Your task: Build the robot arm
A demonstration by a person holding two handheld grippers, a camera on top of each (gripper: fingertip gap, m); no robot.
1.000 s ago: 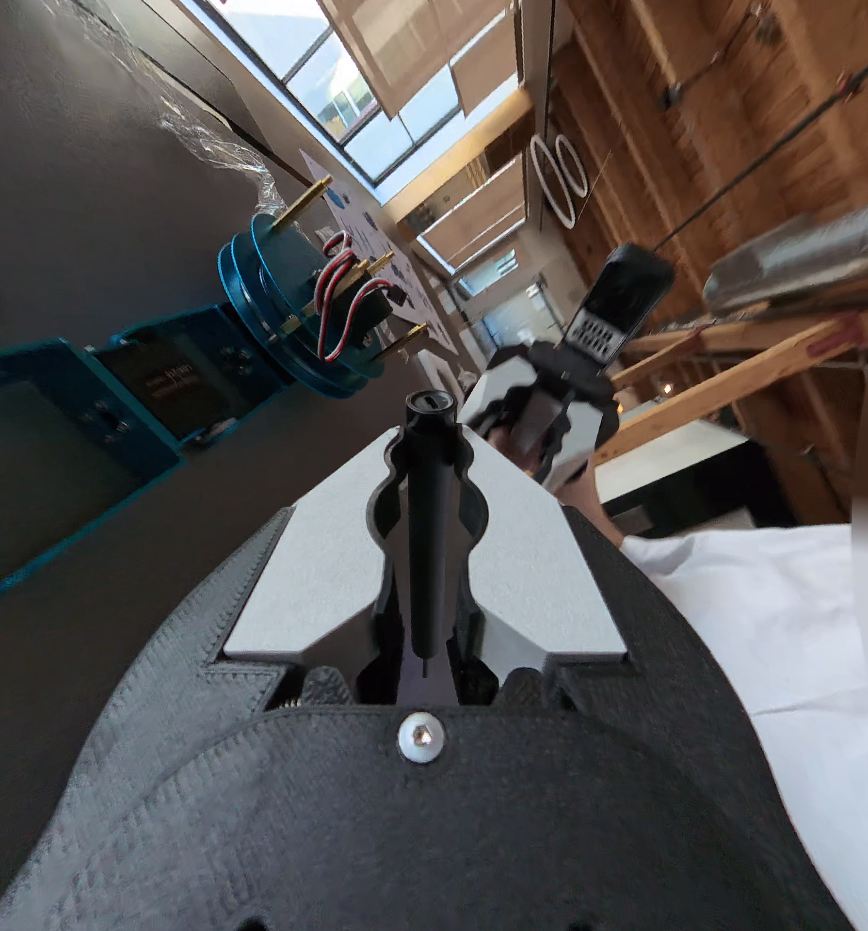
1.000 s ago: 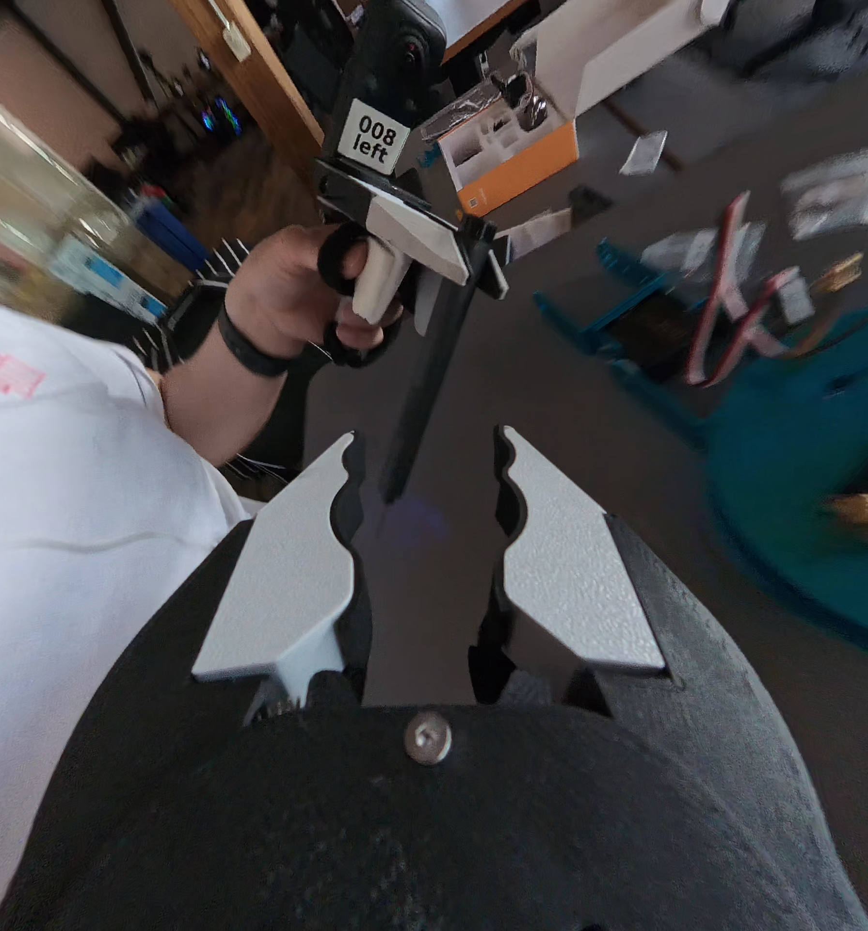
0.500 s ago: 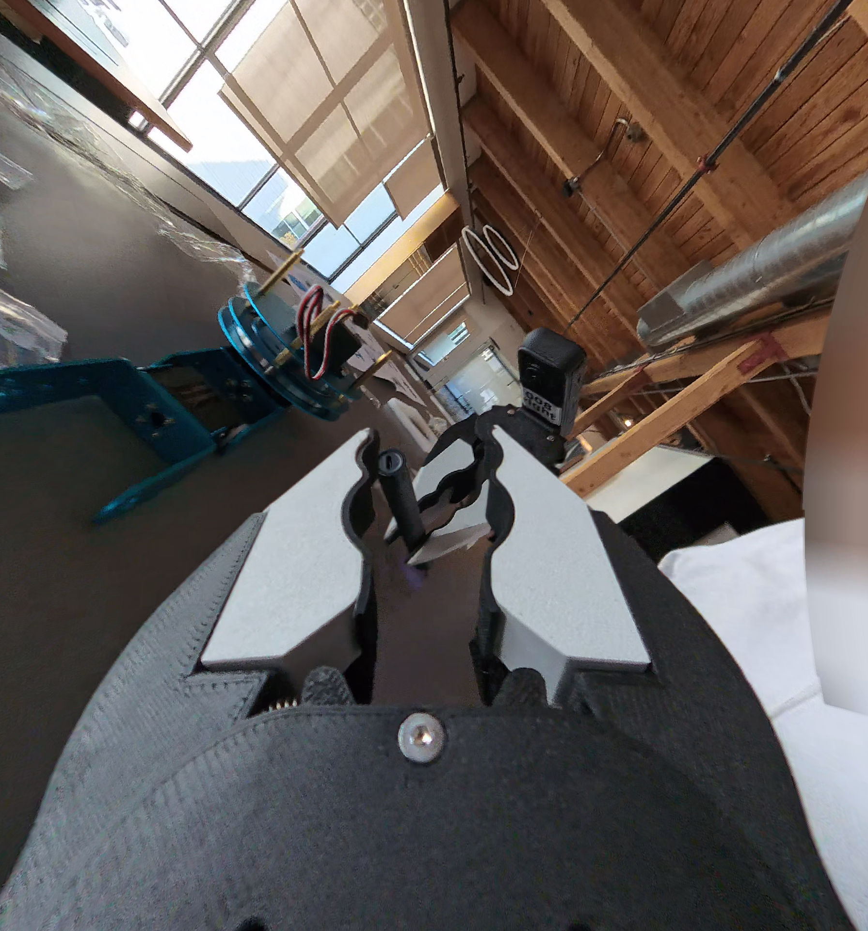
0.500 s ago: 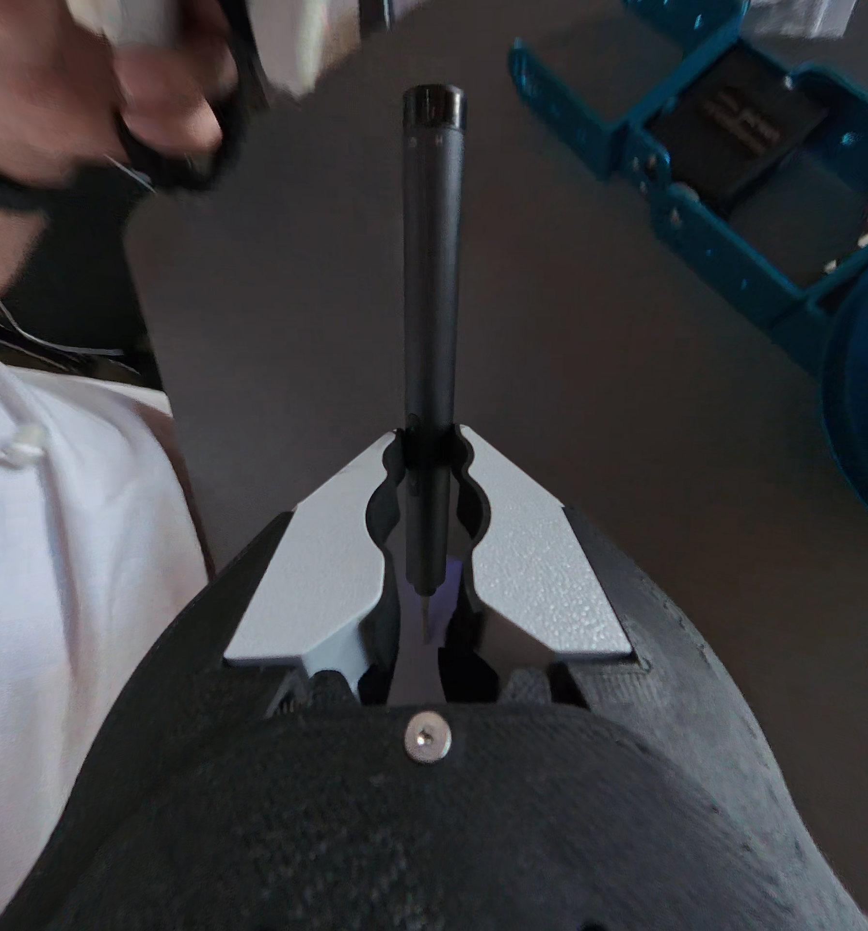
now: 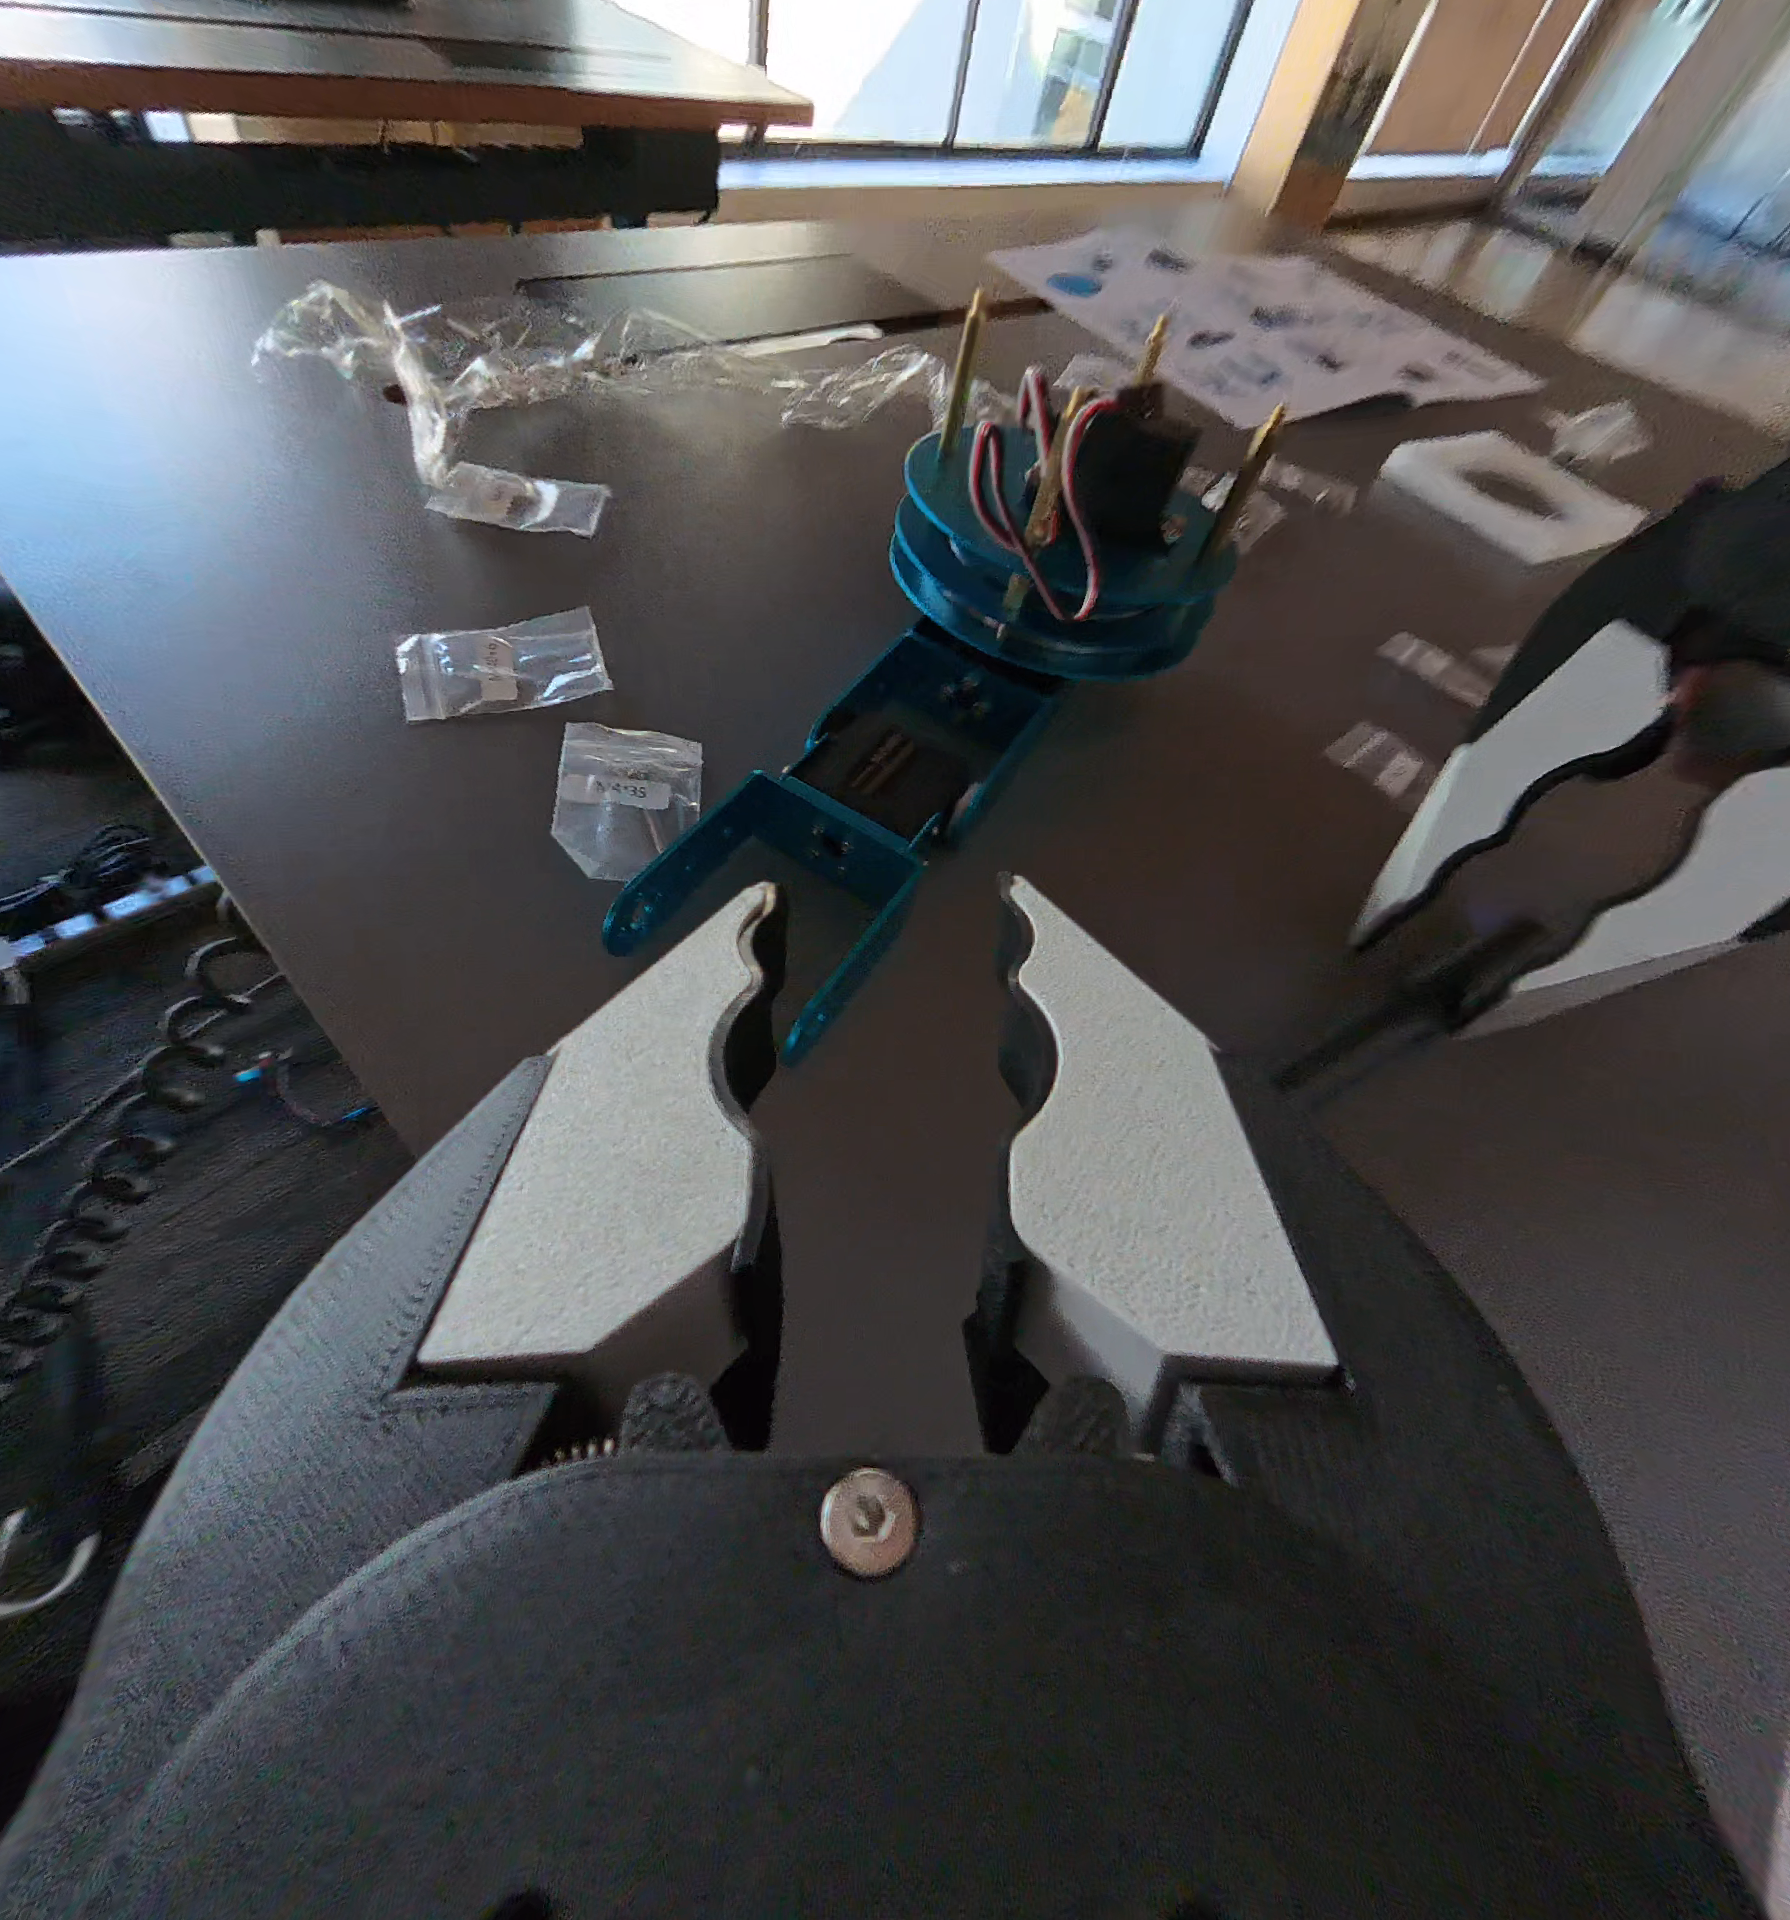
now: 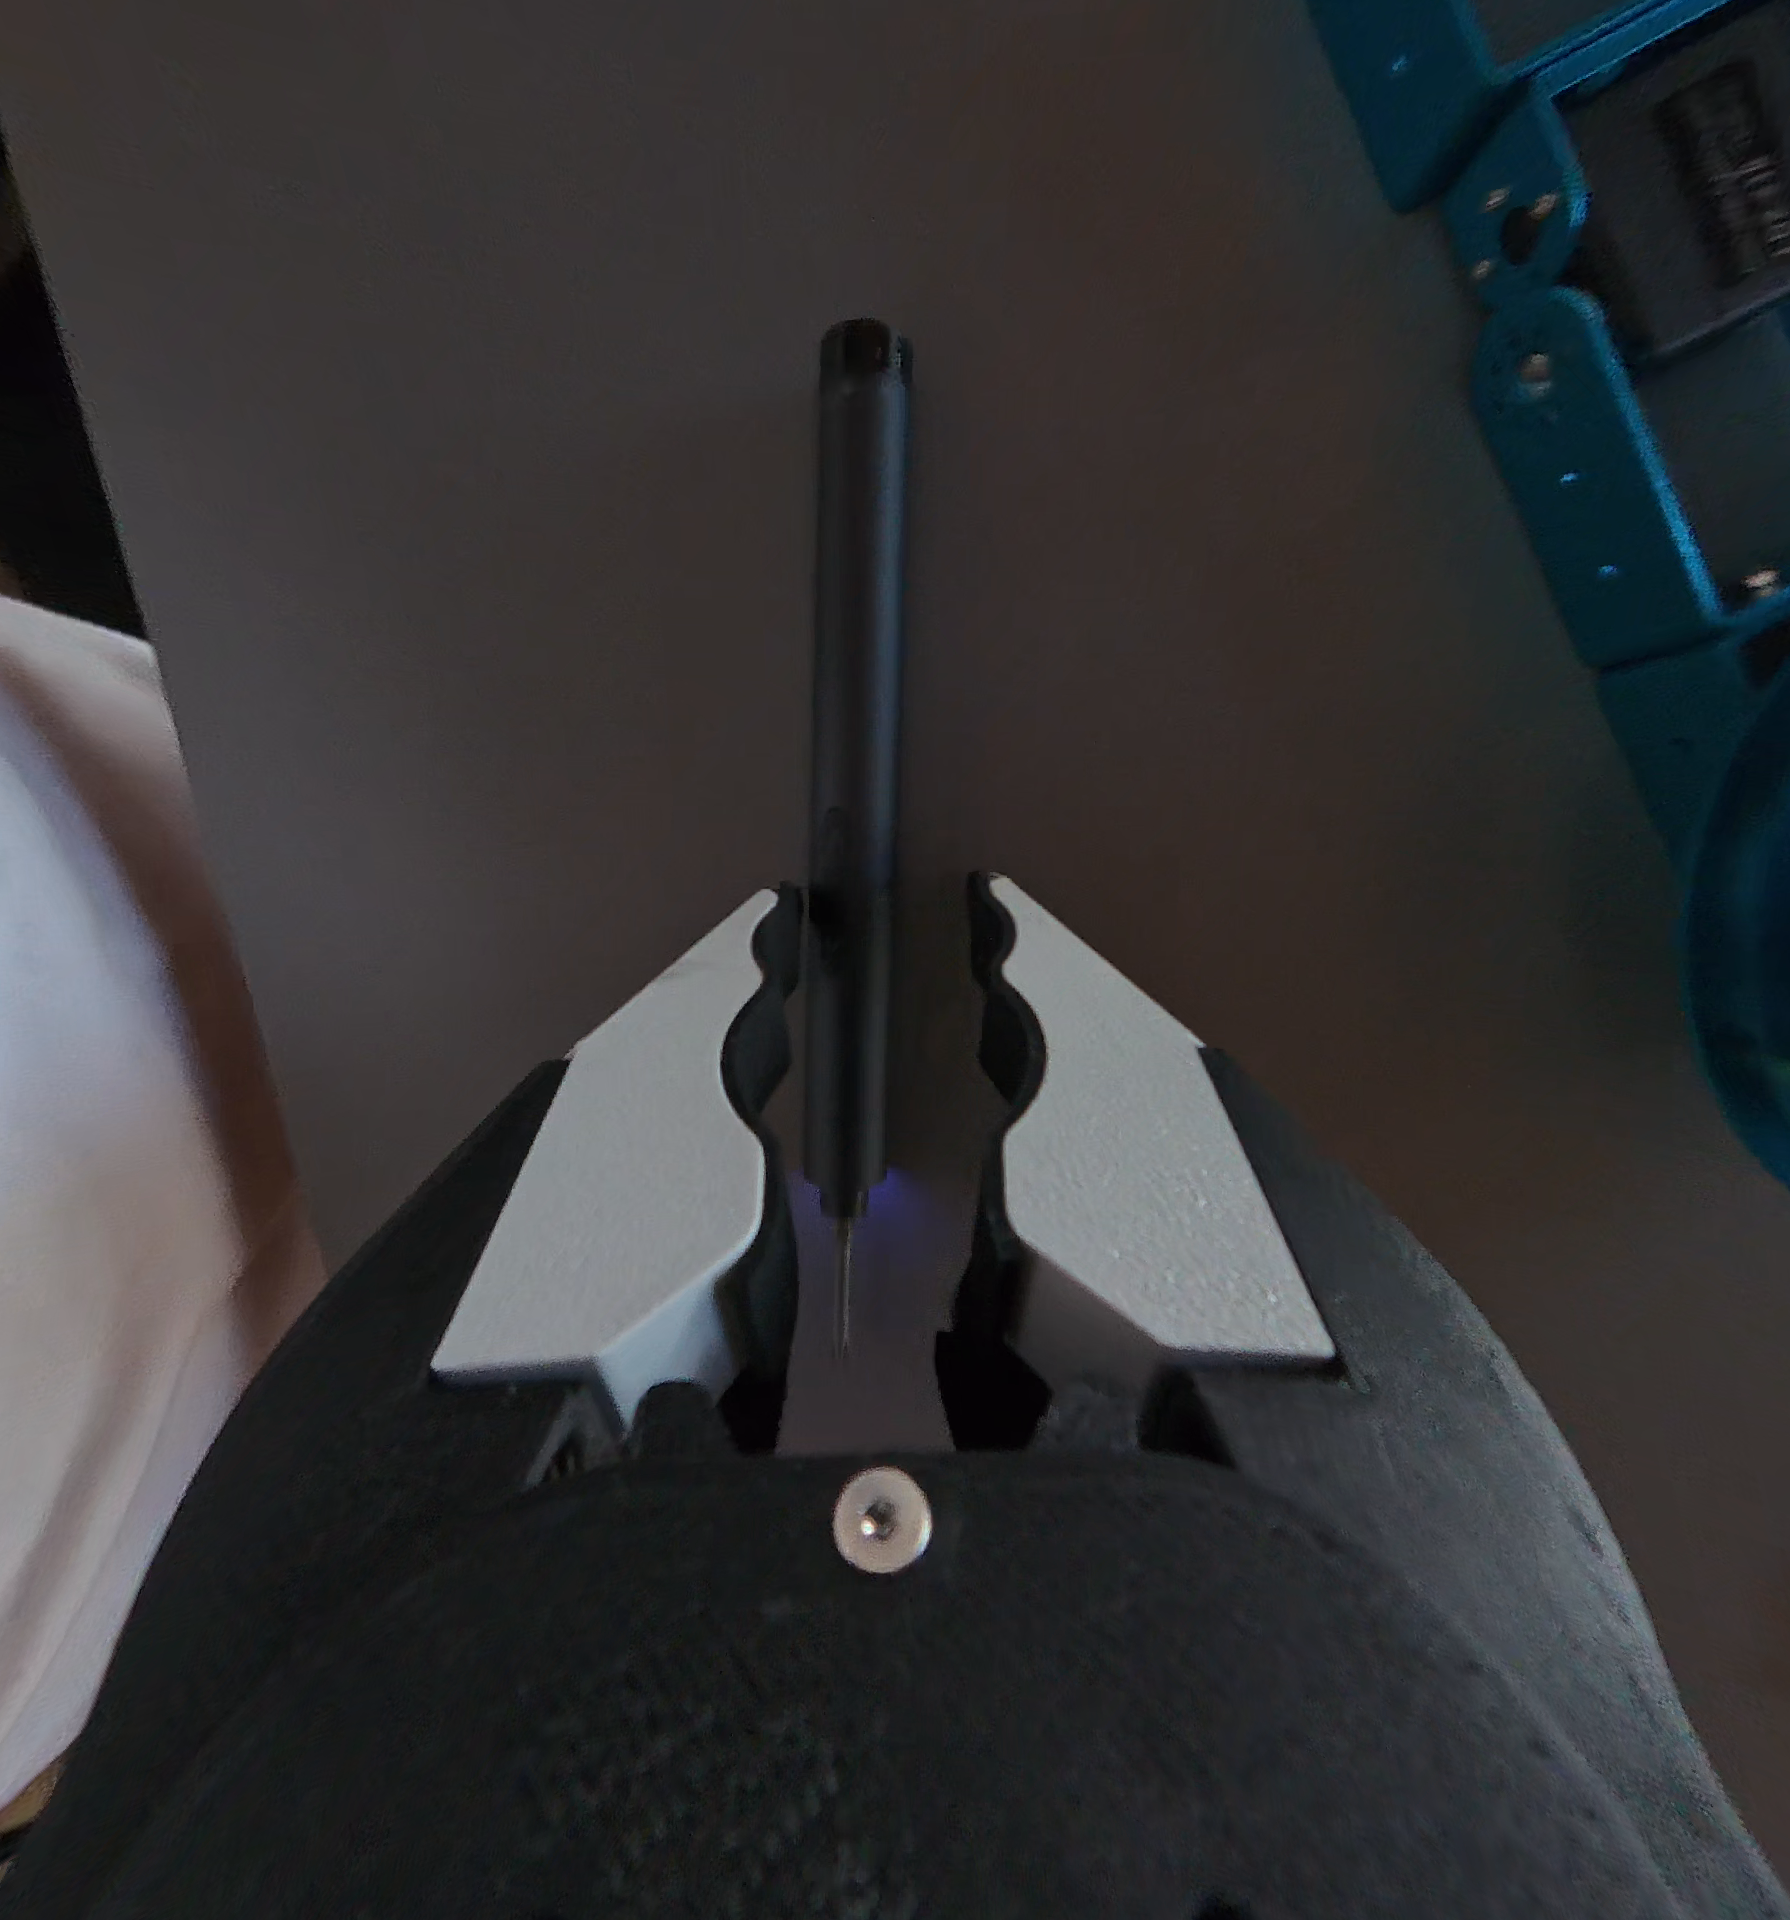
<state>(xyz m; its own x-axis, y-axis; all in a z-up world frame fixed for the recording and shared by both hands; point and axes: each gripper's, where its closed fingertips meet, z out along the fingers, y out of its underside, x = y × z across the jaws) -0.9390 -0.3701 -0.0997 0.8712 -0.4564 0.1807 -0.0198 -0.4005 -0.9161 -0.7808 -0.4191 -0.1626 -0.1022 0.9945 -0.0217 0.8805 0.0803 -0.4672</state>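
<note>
My left gripper (image 5: 888, 894) is open and empty above the dark table (image 5: 247, 582). It points at a blue metal bracket assembly (image 5: 870, 800) with a round base (image 5: 1057, 561) that carries brass posts and red-and-white wires. My right gripper (image 6: 880, 883) is slightly open around a black pen-shaped screwdriver (image 6: 860, 623). The screwdriver rests against the left finger, with a gap to the right finger. Its thin bit points back at the camera, with a purple glow at the tip. The right gripper also shows blurred in the left wrist view (image 5: 1421, 977).
Small plastic bags (image 5: 501, 675) (image 5: 626, 795) and crumpled wrap (image 5: 434, 353) lie left of the assembly. A printed sheet (image 5: 1255, 322) and a white block (image 5: 1504, 499) lie at the back right. Cables (image 5: 91, 1091) lie on the floor past the table's left edge. The blue bracket (image 6: 1556, 416) is right of the screwdriver. The grippers' ends are close to 20 cm from one another.
The left gripper let go of the screwdriver and swung down to face the table. The right gripper closed on the screwdriver, and its jaws now stand a little wider.
</note>
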